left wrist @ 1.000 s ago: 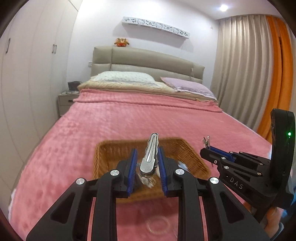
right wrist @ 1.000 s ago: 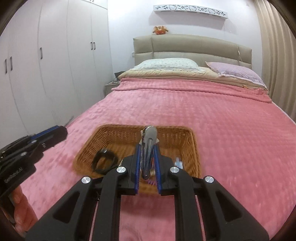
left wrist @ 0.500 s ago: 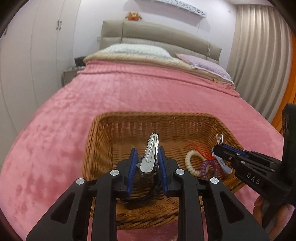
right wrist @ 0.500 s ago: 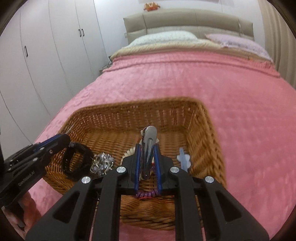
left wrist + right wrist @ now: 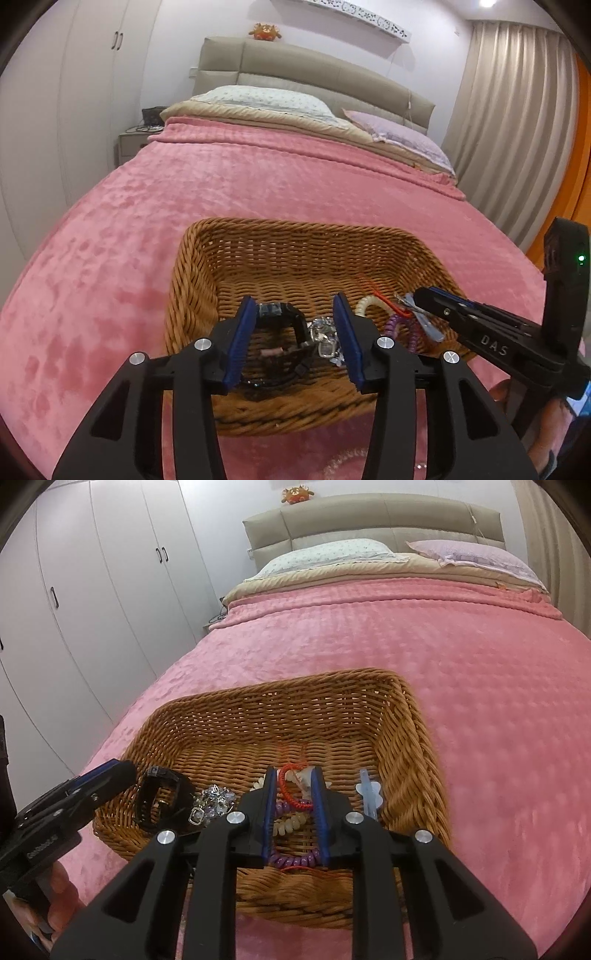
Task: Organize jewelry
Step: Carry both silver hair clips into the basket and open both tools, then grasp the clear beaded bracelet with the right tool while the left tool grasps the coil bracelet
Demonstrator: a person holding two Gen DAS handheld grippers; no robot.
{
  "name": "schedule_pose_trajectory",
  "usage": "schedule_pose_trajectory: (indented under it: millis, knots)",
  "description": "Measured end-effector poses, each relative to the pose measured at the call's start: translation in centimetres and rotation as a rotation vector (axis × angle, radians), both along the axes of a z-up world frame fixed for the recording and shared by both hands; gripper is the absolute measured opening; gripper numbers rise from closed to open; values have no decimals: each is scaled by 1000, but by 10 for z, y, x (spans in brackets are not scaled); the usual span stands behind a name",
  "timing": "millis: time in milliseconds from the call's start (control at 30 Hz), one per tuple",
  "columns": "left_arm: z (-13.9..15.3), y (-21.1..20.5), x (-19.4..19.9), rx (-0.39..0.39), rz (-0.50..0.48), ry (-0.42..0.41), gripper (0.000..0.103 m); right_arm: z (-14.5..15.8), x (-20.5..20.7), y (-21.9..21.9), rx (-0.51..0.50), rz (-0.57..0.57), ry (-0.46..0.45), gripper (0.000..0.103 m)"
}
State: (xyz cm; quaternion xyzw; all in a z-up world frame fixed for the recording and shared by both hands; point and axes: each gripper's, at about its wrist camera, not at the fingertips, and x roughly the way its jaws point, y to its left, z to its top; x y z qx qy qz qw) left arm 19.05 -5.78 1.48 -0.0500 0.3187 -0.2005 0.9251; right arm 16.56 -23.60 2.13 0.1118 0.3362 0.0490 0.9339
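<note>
A brown wicker basket (image 5: 258,254) (image 5: 280,709) sits on the pink bedspread. It holds a black watch (image 5: 280,314) (image 5: 159,794), sparkly crystal jewelry (image 5: 325,332) (image 5: 216,799), a red cord bracelet (image 5: 291,786), white and purple bead strands (image 5: 291,821), and a pale blue clip (image 5: 367,790). My left gripper (image 5: 295,325) is open and empty over the basket's near left side. My right gripper (image 5: 293,801) is open and empty over the bracelets; it also shows in the left wrist view (image 5: 480,328).
The pink bedspread (image 5: 480,701) spreads all around the basket. Pillows (image 5: 258,99) and a padded headboard are at the far end. White wardrobes (image 5: 92,590) stand to the left, curtains (image 5: 517,129) to the right. A clear ring shape (image 5: 347,461) lies on the bedspread near me.
Both grippers held silver hair clips over the basket; now both have opened and the clips are gone from the fingers. Both grippers have moved lower and closer into the basket.
</note>
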Motion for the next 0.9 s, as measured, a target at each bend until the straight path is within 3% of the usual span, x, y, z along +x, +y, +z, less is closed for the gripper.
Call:
schedule_pose_trajectory:
  millis: [400,467,533,567,700,900]
  knots:
    - [11,25,-73,-98,-33,-25,42,18,-78,28,-57,46,-34,17]
    - [5,25,-85,-88,-49,-16,42,17,-97,38,-88,67,-25,24]
    - [-1,23,-93,-70,-58,0,42,14,-112,45,-100,81,-21,43]
    - [-7,24,-96,-64,-62,14,43,12,-119,47,-105,83,-23,46]
    - [-28,23,-95,-43,-63,77,43,-5,-139,55,-128,90,-3,47]
    - [-60,12,-83,17,-76,175,43,-37,-133,52,-136,72,93,47]
